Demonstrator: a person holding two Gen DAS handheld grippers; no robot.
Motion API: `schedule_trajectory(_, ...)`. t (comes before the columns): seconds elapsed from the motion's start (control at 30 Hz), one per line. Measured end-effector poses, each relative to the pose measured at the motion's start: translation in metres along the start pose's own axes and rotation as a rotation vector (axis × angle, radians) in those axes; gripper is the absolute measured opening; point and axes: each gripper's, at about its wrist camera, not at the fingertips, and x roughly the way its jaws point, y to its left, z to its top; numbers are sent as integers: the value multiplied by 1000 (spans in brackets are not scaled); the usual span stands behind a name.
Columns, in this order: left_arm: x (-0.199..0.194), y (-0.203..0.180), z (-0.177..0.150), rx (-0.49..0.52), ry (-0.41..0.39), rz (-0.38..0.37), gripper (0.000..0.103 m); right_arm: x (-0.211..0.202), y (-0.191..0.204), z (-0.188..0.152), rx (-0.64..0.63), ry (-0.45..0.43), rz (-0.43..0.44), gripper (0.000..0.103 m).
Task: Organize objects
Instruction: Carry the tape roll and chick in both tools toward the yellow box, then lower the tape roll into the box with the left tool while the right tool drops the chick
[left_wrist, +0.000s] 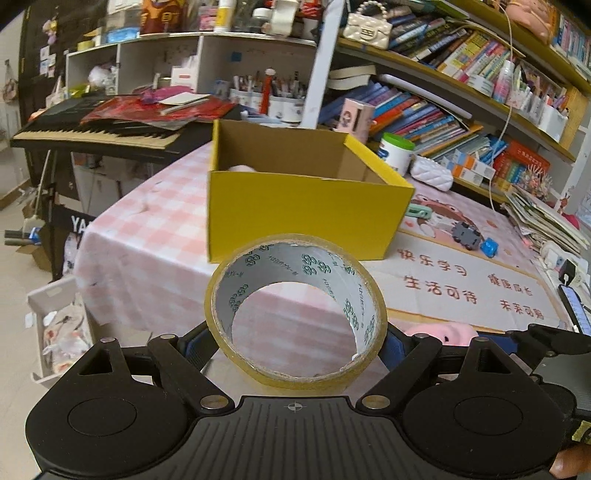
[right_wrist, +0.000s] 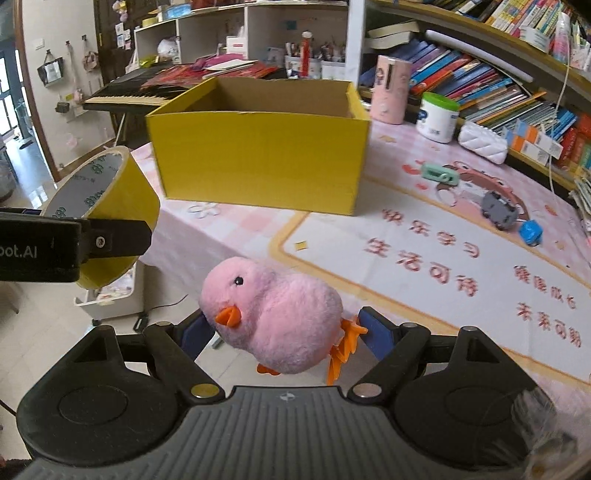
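Observation:
My left gripper (left_wrist: 295, 343) is shut on a roll of yellow tape (left_wrist: 295, 254), held in the air in front of an open yellow cardboard box (left_wrist: 306, 210). Something pale pink lies inside the box (left_wrist: 242, 168). My right gripper (right_wrist: 284, 328) is shut on a pink plush chick (right_wrist: 273, 314) with an orange beak and feet, held above the table's near edge. In the right wrist view the left gripper's finger (right_wrist: 118, 240) and the tape roll (right_wrist: 136, 192) show at the left, beside the box (right_wrist: 258, 158).
The table has a pink checked cloth (left_wrist: 147, 236) and a printed mat (right_wrist: 424, 258). On it lie a grey toy car (right_wrist: 498, 210), a blue toy (right_wrist: 530, 230), a green item (right_wrist: 439, 173), a white tub (right_wrist: 437, 116) and a white purse (right_wrist: 482, 142). Bookshelves stand right, a keyboard (left_wrist: 96, 134) behind.

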Motion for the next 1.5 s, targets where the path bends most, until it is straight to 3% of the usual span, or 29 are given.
schedule_trajectory(0.4,-17,26,-5,-27,-28,-9,88,-10,35,2,-34,-9,-2,83)
schedule_trajectory(0.9,-17,38,-1,-57,-53,-8,88,-8,48,12,-64,-16,-6,83)
schedule_trajectory(1.07,-20,31,10,-7,-116,9,88,-13,55,23,-140,-118,-35,83)
schedule_trajectory(1.27,-20,30,42,11,-218,26,88,-20,46,58,-146,-312,-60,83)
schedule_trajectory(1.5,4,23,94,7,-291,40,88,-3,10,119,-93,-376,-69,83)
